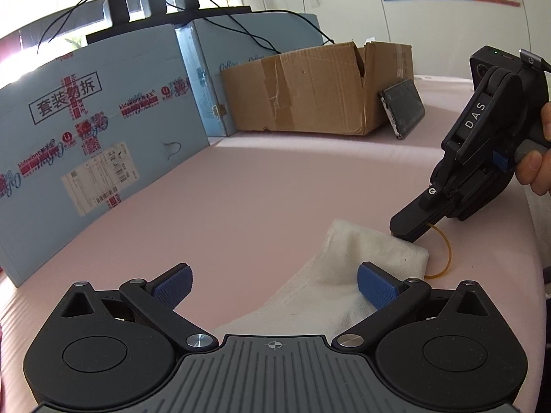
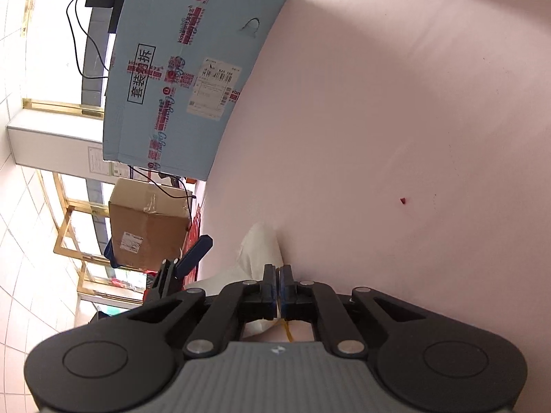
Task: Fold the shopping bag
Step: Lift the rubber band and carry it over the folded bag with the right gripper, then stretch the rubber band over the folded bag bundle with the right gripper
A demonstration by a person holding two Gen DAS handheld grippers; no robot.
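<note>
The white shopping bag (image 1: 351, 275) lies folded into a narrow bundle on the pink desk (image 1: 258, 179), low and right of centre in the left wrist view; its long axis runs from about 7 o'clock, under the left tool's body, up toward 1 o'clock, where its blunt folded end points at the right tool. A thin yellow rubber band (image 1: 444, 254) loops out from that far end, at roughly 3 o'clock from the bundle. The right tongs (image 1: 408, 232) are clenched tight, tips down at the bag's far corner right where the band begins; in the right wrist view the band (image 2: 287, 332) runs back from the closed pads, though whether it is actually pinched there I cannot tell. The person's hand (image 1: 537, 168) holds that tool at 3 o'clock. The left tongs (image 1: 275, 284) are released, blue pads spread wide, the right pad resting over the bag's middle and the left pad over bare desk. Farther out, a large blue printed carton (image 1: 86, 130) stands at 10 o'clock, an open brown cardboard box (image 1: 310, 86) at 12 o'clock, and a dark phone (image 1: 403, 108) leans against that box's right end.
</note>
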